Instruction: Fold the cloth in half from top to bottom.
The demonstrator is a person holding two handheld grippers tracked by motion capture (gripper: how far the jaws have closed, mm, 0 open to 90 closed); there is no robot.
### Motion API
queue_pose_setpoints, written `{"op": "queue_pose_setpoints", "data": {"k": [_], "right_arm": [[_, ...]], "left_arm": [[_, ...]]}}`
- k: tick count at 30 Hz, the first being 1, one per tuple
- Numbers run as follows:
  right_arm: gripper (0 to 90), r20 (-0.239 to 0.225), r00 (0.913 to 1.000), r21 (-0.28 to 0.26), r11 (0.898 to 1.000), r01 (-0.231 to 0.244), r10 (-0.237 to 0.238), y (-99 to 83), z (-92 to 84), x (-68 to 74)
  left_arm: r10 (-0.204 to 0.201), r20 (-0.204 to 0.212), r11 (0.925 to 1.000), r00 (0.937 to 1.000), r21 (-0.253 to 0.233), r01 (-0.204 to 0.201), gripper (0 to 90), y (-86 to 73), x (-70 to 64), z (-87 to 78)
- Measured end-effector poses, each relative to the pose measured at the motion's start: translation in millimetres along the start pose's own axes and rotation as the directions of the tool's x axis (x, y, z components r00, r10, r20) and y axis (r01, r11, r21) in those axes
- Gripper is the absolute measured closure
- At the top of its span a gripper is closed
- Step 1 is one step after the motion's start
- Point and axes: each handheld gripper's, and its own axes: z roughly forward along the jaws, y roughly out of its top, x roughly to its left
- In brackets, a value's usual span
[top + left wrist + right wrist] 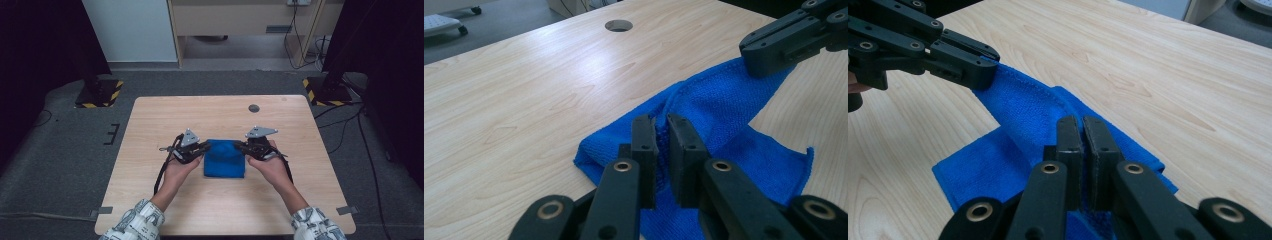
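The pale wood-grain counter [150, 200] carries everything here, and a round dark hole [254, 108] sits in its top towards the far edge, right of centre.

A blue cloth [223, 159] lies near the middle of the counter, between the two hands. In the high view it shows as a folded, roughly square patch. The gripper views show that it is not flat: its upper layer is lifted off the counter into a ridge stretched between the two tools, while the lower layer stays on the wood.

The person's forearms, in patterned sleeves [134, 222], come in from the near edge, one on each side of the cloth.

The left hand-held gripper [204, 148] meets the cloth's left edge. In the left gripper view, its jaws stand almost together with a thin fold of blue cloth [719, 100] pinched in the narrow gap between them.

The right hand-held gripper [239, 146] meets the cloth's right edge. In the right gripper view, its jaws are pressed tight together on the raised hem of the cloth [1028, 115], and the left tool is seen across from it clamping the other end of the same ridge.
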Motion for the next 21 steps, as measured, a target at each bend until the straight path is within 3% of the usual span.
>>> {"op": "queue_pose_setpoints", "data": {"k": [12,21], "right_arm": [[87.1,-0.009,1.0000,0.010,1.000,0.002,-0.001,-7.9,1.1,3.3],[87.2,-0.021,0.9997,0.012,1.000,0.009,-0.009,-8.0,2.0,7.5]], "left_arm": [[-0.001,0.006,1.0000,1.0000,0.009,0.001,79.5,-9.1,-3.8,0.2],[-0.011,-0.014,0.9998,0.9998,-0.014,0.011,40.2,-5.6,-9.4,-2.8]]}}
